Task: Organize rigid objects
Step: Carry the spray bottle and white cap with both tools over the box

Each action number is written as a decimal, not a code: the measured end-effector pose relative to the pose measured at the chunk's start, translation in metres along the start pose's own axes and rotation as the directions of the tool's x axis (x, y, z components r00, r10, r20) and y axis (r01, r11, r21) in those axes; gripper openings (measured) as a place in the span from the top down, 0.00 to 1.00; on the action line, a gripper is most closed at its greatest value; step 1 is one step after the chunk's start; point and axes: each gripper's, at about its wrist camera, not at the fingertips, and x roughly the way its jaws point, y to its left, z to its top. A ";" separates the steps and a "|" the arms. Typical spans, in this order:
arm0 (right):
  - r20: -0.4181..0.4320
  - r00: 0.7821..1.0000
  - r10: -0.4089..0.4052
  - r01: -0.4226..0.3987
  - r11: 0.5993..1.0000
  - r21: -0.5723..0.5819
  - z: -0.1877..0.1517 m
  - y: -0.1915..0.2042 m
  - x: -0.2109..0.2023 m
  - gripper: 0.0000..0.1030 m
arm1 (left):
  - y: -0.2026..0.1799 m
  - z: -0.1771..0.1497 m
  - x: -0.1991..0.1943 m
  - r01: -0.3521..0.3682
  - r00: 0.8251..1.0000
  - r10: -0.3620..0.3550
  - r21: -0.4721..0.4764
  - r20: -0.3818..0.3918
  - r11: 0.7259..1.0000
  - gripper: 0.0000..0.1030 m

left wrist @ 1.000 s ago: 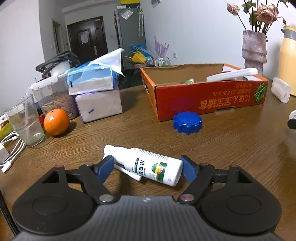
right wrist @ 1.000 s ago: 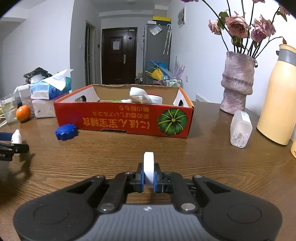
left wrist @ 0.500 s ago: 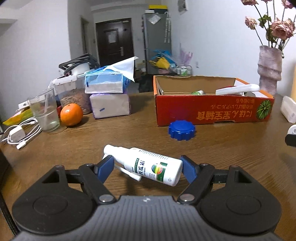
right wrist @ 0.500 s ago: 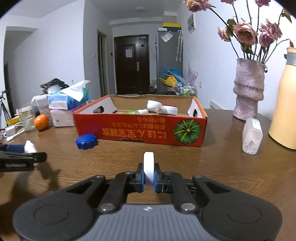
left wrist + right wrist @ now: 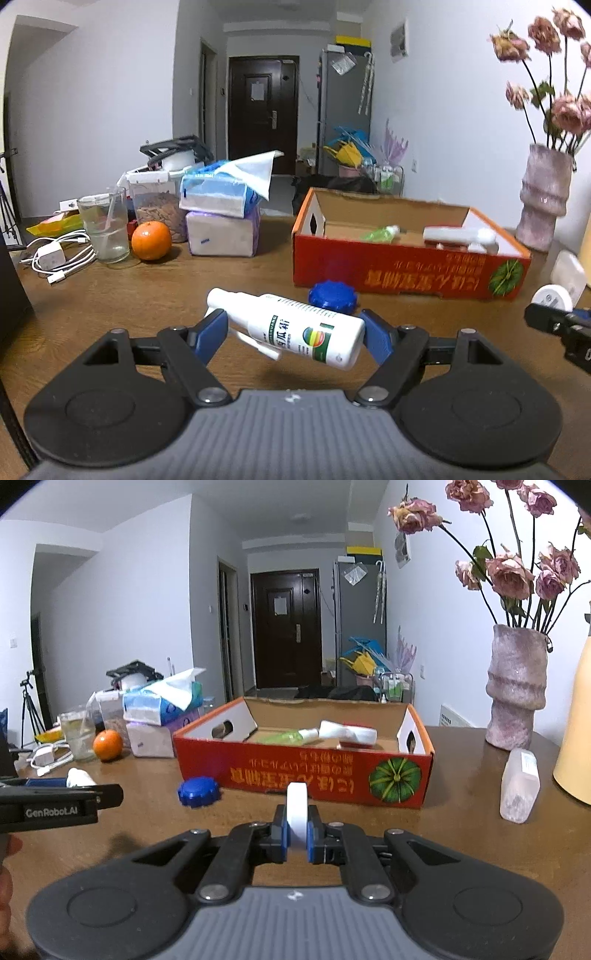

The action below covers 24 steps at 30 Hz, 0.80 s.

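The black left gripper (image 5: pixel 92 797), printed "GenRobot.AI", pinches a smooth white plastic spray bottle (image 5: pixel 291 326) end to end above the brown wooden table (image 5: pixel 147 291). A ribbed blue plastic cap (image 5: pixel 198 791) lies just before the red cardboard box (image 5: pixel 314 779) bearing a green pumpkin picture. The right gripper (image 5: pixel 296 836), jaws pressed close, clamps a thin white disc (image 5: pixel 296 812).

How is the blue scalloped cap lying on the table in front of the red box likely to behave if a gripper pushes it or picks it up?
The blue cap lies flat and low on the wooden table, so a push would probably slide it rather than tip it. It looks like moulded plastic, so likely stiff and light. Its scalloped rim should give the pads some purchase, though stood on edge it might roll.
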 end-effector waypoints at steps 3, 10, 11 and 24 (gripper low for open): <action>0.020 1.000 0.005 -0.005 1.000 0.002 0.008 -0.003 0.002 0.91 | -0.007 0.008 -0.003 -0.007 1.000 0.007 -0.028 0.016 1.000 0.24; 0.064 0.998 0.016 -0.017 1.000 0.016 0.025 -0.014 0.008 0.91 | -0.025 0.025 -0.001 -0.027 0.998 0.030 -0.058 0.049 0.998 0.24; 0.068 0.998 0.016 -0.017 1.000 0.022 0.027 -0.017 0.009 0.91 | -0.027 0.028 0.000 -0.031 0.998 0.034 -0.060 0.053 0.998 0.24; 0.115 0.993 -0.013 0.007 0.999 0.048 0.052 -0.042 0.031 0.91 | -0.048 0.063 0.028 -0.013 0.994 0.026 -0.114 0.108 0.993 0.24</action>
